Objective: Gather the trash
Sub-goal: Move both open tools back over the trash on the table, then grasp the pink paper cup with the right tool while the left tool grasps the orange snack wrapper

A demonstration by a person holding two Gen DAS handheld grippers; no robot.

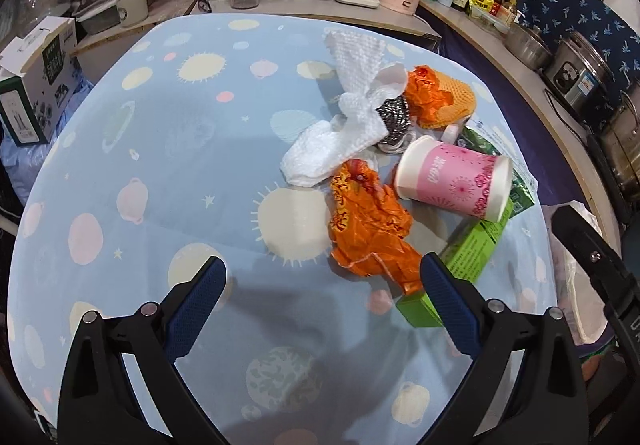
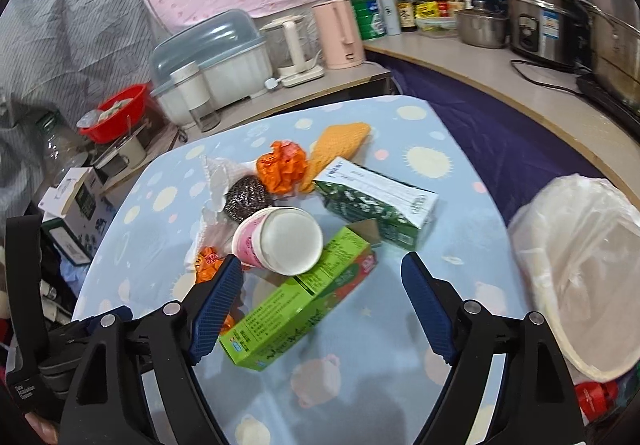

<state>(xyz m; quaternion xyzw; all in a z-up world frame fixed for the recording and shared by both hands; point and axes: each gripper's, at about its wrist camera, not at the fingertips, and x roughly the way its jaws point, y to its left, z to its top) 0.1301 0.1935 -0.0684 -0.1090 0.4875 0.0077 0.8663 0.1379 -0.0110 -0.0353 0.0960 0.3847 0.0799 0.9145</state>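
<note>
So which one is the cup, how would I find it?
Look at the blue planet-print tablecloth and its heap of rubbish. The pink-and-white paper cup lies tipped on its side against a long bright green carton. It is the only round, pink-flowered thing there.

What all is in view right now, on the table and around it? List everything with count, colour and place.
paper cup: 1, pink and white, on its side mid-table, resting on the light green box
light green box: 1, near table edge, between the right tongs' fingers
dark green carton: 1, green and white, behind the cup
orange wrappers: 2, crumpled, one near, one far
steel scourer: 1, silver, centre of pile
white tissue: crumpled, left of pile
foam net: 1, orange-yellow, far side
bin with clear liner: 1, right of table
pink kettle: 1, counter
red basin: 1, left shelf
left tongs: open
right tongs: open
</note>
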